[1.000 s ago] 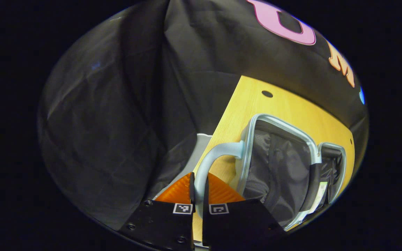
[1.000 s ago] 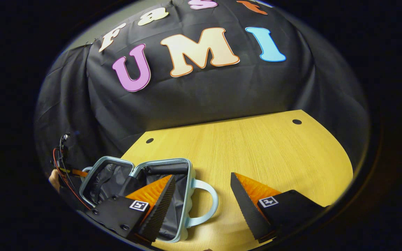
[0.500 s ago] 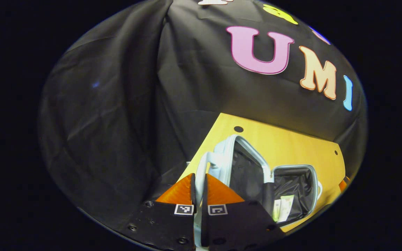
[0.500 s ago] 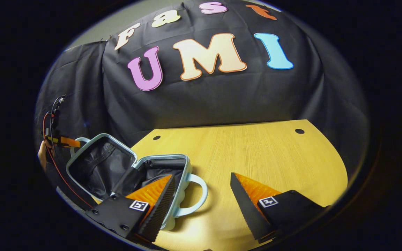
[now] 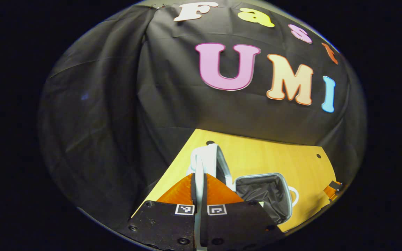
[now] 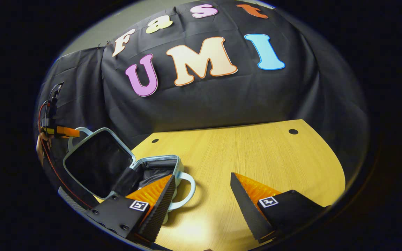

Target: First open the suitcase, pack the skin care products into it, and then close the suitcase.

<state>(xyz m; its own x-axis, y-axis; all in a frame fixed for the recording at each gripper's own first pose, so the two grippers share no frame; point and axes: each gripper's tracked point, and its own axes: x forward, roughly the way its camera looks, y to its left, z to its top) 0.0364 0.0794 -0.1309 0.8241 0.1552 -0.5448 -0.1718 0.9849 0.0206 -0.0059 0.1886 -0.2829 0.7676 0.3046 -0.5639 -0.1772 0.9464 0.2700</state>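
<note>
1. Yellow wooden table [image 6: 257, 157] in front of black cloth; pale blue suitcase [image 5: 274, 195] near the table's left end, in the right gripper view at the lower left.
2. Since a second ago: lid [image 6: 94, 162] swung from lying flat beside the base to standing nearly upright, hinged along the base's edge; seen edge-on in the left gripper view, broadside in the right gripper view.
3. Left gripper [image 5: 200, 179] clamped on the lid handle [image 5: 201, 160], both orange fingers pressing the pale bar between them, as in the earlier frames.
4. Right gripper [image 6: 202, 193] with fingers wide apart, holding nothing, hovering just above the table beside the base handle [image 6: 187, 191]; barely moved over the second.
5. Meaning for the task, as a judgement: packing probably done, closing step in hand, lid roughly halfway down. Skin care products visible in the base half a second ago; now hidden by the fingers and lining, so cannot confirm.
6. Count: one suitcase, two halves, two handles, one on each half; two grippers; two small dark holes [image 6: 293, 131] in the table top; no loose products on the table.
</note>
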